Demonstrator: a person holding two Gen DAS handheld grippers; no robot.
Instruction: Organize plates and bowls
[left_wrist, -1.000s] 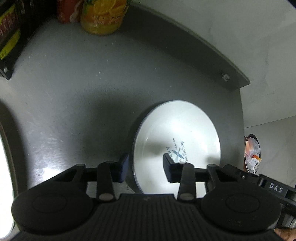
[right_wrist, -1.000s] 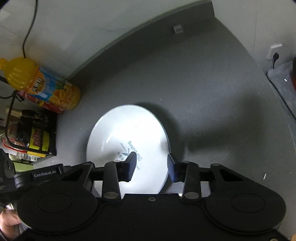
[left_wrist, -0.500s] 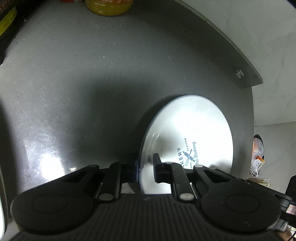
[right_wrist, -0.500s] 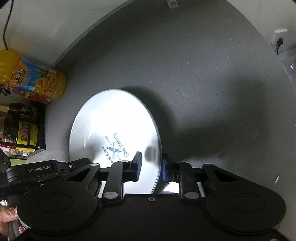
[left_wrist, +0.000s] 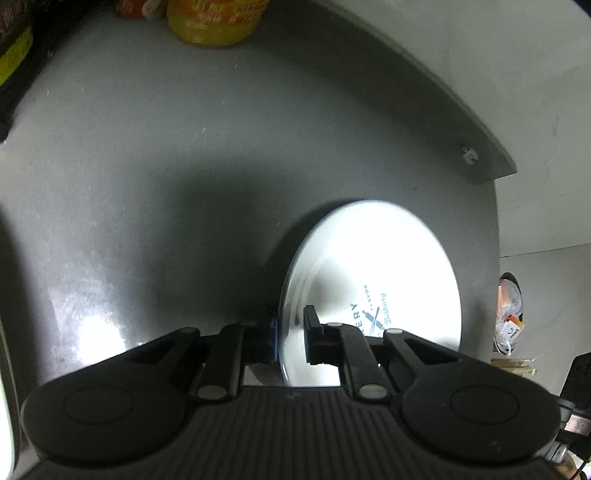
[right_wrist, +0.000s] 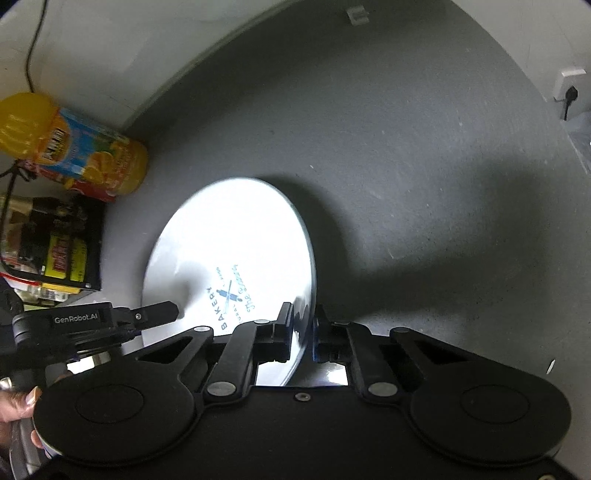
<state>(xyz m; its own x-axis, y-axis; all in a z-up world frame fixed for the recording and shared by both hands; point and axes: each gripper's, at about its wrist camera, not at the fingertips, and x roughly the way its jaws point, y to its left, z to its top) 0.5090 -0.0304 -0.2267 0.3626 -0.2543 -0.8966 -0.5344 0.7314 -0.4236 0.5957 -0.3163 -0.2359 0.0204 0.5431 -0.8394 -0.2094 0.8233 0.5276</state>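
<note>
Round white glazed plate (left_wrist: 373, 280) with blue bakery print: likely rigid, slippery, breakable. Left gripper (left_wrist: 290, 341) and right gripper (right_wrist: 303, 332) each pinch opposite rim edges.

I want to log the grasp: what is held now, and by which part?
The white plate, by its rim: left hand-held gripper and right hand-held gripper clamp opposite edges.

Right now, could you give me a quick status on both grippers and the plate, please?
Left gripper shut on plate rim. Right gripper shut on the opposite rim. Plate tilted off the grey counter. Juice bottle at back, clear of it.
</note>
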